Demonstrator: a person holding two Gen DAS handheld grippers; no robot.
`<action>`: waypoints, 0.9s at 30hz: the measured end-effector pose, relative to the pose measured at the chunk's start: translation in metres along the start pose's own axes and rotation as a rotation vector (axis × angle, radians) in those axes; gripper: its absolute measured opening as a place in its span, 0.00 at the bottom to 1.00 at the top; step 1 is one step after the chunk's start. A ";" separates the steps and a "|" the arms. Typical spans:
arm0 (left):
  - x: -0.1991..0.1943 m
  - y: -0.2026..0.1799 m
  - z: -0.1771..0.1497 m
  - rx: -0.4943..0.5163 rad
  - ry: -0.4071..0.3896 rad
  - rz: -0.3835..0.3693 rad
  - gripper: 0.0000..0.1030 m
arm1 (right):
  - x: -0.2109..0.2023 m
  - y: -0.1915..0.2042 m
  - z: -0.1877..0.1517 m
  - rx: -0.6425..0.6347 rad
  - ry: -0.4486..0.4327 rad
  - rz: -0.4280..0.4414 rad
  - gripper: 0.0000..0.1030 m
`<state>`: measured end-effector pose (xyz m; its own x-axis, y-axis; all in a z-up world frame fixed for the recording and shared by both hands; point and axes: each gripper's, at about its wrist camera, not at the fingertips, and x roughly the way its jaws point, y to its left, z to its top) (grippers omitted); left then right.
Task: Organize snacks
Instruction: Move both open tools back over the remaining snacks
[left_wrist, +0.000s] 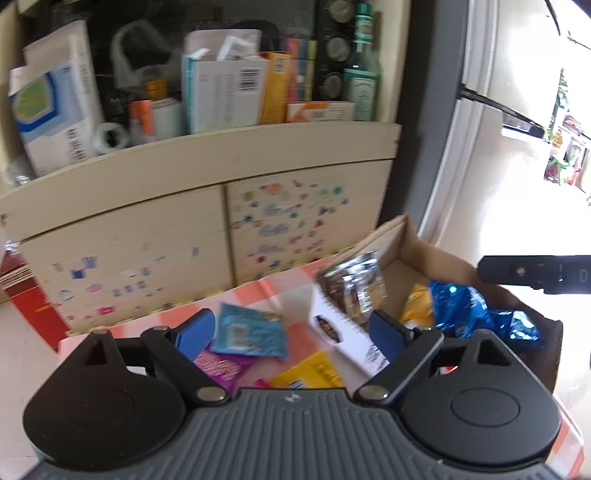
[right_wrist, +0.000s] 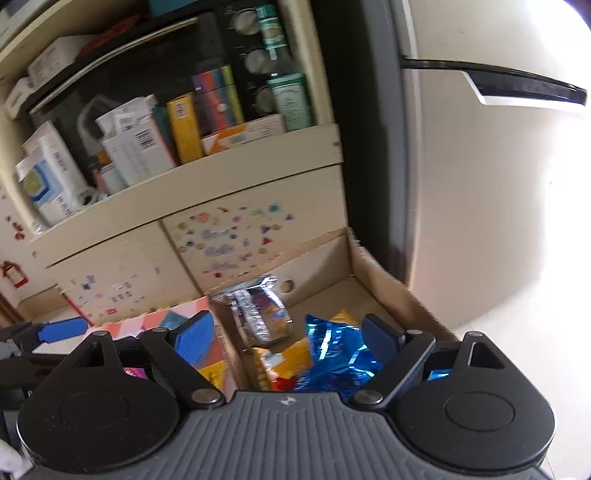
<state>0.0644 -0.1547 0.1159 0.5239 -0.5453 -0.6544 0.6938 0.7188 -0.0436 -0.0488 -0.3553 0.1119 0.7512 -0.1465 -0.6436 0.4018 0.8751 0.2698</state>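
Your snacks sit in 2 groups: a crinkly blue foil bag (right_wrist: 332, 354) lies in the cardboard box (right_wrist: 388, 288) over an orange-yellow packet (right_wrist: 284, 360), with a shiny silver foil pack (right_wrist: 260, 314) standing tilted behind them, while flat sachets lie on the pink-and-white checked cloth (left_wrist: 273, 291): a teal one (left_wrist: 251, 332), a magenta one (left_wrist: 218, 367) and a yellow one (left_wrist: 314, 373), beside a white carton (left_wrist: 343, 332) leaning against the box's edge. Your right gripper (right_wrist: 291, 334) has its jaws spread wide, empty, with the blue bag just ahead and toward its right finger. Your left gripper (left_wrist: 291, 330) is likewise wide apart and holds nothing; the teal sachet lies between its blue ribbed pads (left_wrist: 195, 332), nearer the left one. Beyond both jaws stands a cream cabinet (left_wrist: 147, 243) dotted with small stickers, its open shelf (left_wrist: 221, 147) crowded with boxes and bottles. To the right rises a pale fridge door (right_wrist: 480, 221) with a dark handle (right_wrist: 491, 79).
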 end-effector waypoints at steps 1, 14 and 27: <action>-0.003 0.006 -0.001 -0.007 0.004 0.010 0.88 | 0.001 0.002 -0.001 -0.009 0.001 0.006 0.89; -0.019 0.068 -0.020 -0.059 0.036 0.101 0.88 | 0.008 0.036 -0.012 -0.119 0.032 0.082 0.89; -0.010 0.091 -0.071 -0.051 0.173 0.122 0.88 | 0.024 0.079 -0.037 -0.248 0.113 0.214 0.89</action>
<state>0.0869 -0.0537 0.0647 0.5070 -0.3741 -0.7765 0.6022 0.7983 0.0085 -0.0184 -0.2726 0.0912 0.7363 0.0928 -0.6703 0.0913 0.9679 0.2342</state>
